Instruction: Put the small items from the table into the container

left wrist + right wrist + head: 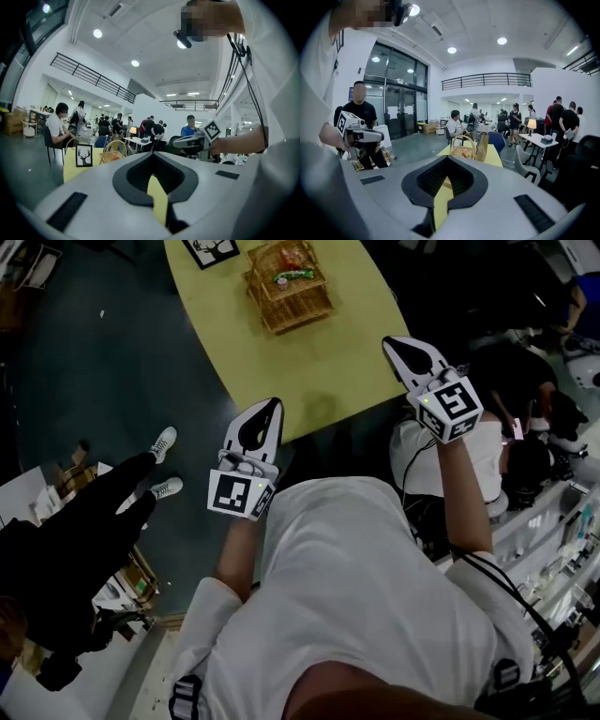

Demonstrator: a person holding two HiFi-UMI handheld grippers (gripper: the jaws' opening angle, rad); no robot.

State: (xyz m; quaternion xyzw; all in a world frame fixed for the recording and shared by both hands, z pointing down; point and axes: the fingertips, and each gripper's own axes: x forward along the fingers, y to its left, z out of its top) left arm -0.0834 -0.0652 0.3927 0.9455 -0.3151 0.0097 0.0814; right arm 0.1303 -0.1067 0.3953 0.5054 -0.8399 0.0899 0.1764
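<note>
the left gripper (272,407) was held at the near edge of the yellow-green table (309,371), its tip just over the rim. in the left gripper view its two jaws were clenched together, with nothing caught between them; only a strip of the tabletop showed through the dark hollow behind the tips. the right gripper (392,343) sat further up, by the table's right-hand edge, angled toward the tabletop. its jaws were likewise pressed closed and held nothing, and the same yellow surface showed through their hollow. each gripper carried its marker cube facing up toward the head camera, and the two grippers were well apart from one another.

the wicker basket (302,317) stood upright at the far end of the table, well away from both grippers. a small packet (292,277) in red and green lay inside it; what else the basket held was too small to tell. a framed deer picture (211,249) stood beside the basket, on its left in the head view.

the wearer's white shirt (356,596) filled the lower part of the head view. to the left of the table stood a person in dark clothes (84,521) with white sneakers (164,442) on the dark floor.
</note>
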